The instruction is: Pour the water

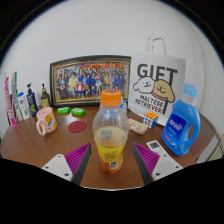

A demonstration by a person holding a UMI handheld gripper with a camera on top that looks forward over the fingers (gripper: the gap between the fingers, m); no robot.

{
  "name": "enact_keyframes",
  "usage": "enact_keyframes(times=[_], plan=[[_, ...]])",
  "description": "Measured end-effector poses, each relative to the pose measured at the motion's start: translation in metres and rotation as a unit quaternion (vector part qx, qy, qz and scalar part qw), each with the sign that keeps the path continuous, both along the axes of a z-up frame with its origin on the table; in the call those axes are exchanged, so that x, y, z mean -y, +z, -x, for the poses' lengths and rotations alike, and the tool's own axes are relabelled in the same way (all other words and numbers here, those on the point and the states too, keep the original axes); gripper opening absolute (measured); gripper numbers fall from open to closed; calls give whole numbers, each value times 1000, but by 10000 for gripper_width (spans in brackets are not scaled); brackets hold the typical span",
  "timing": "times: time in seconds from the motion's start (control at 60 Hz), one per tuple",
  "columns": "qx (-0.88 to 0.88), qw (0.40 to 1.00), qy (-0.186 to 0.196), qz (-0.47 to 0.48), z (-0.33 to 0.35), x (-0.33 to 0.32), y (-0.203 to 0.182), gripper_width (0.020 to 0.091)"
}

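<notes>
A clear plastic bottle (110, 133) with an orange cap and a yellow label stands upright on the brown wooden table (40, 150), holding orange-tinted liquid in its lower part. It stands between my two fingers, just ahead of their tips. My gripper (112, 160) is open, its purple pads (77, 159) well apart, with a gap at either side of the bottle. A pink mug (46, 121) stands to the left, beyond the fingers.
A framed group photo (90, 79) leans at the back wall. A white "GIFT" paper bag (160, 82) and a blue detergent bottle (183, 124) stand at the right. Tubes and bottles (22, 102) line the left. A red lid (78, 126) and small green items lie mid-table.
</notes>
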State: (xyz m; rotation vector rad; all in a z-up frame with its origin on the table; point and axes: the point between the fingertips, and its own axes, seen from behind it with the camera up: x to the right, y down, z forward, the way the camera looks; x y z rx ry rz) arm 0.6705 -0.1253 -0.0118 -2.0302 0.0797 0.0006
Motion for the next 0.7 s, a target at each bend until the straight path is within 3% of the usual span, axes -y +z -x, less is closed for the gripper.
enact_keyframes(times=[0.083,0.1,0.167,0.233,0.417,0.55,0.7], plan=[[7,1000,13,-9,1,-19,-11,828],[7,1000,17,-9,1,-21,-13,794],[10,1000,14,-15,3,-27,-15,442],[8,1000,13,-23,6,-31,-13,427],[6,1000,12,-13,6,-32,-13,269],[46,999,6,-11,5,-38,1,260],[128,992,-4,-14,6,-55,44,261]])
